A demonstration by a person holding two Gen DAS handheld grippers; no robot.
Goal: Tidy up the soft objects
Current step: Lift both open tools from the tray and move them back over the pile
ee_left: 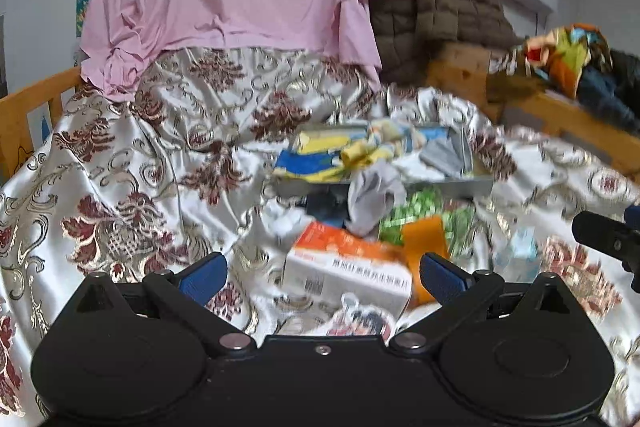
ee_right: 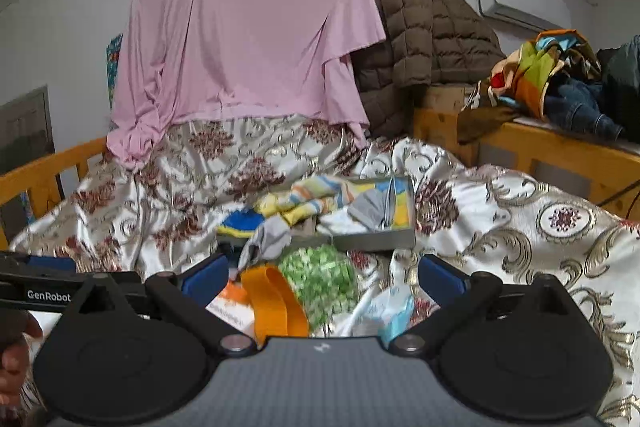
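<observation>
Both of my grippers sit nearest the lenses with nothing between their blue pads: the left gripper [ee_left: 322,277] has its jaws spread wide, and the right gripper [ee_right: 322,277] has its jaws equally far apart. Beyond them, working from the biggest thing down, the satin bedspread [ee_left: 120,167] covers the whole bed in slack folds, and that is my first worry: a low finger could snag the slippery cloth and drag everything lying on it. Next in size is the grey tray [ee_right: 376,241], lying past the middle of the bed, with striped and yellow socks heaped inside; it looks tilted on the soft bedding, so I judge a push on its near wall could tip it. A grey sock [ee_right: 266,241] droops over that near wall, half in and half out, and could slide off. Nearer to me, the white and orange carton [ee_left: 348,267] lies just ahead of the left jaws; it is stiff, not soft, and I might grab it by mistake. Right of it are the green patterned bundle [ee_right: 320,281] and the orange strap [ee_right: 272,303], touching each other, so closing on one may lift both. Motion blur in the left view makes fine aiming doubtful.
</observation>
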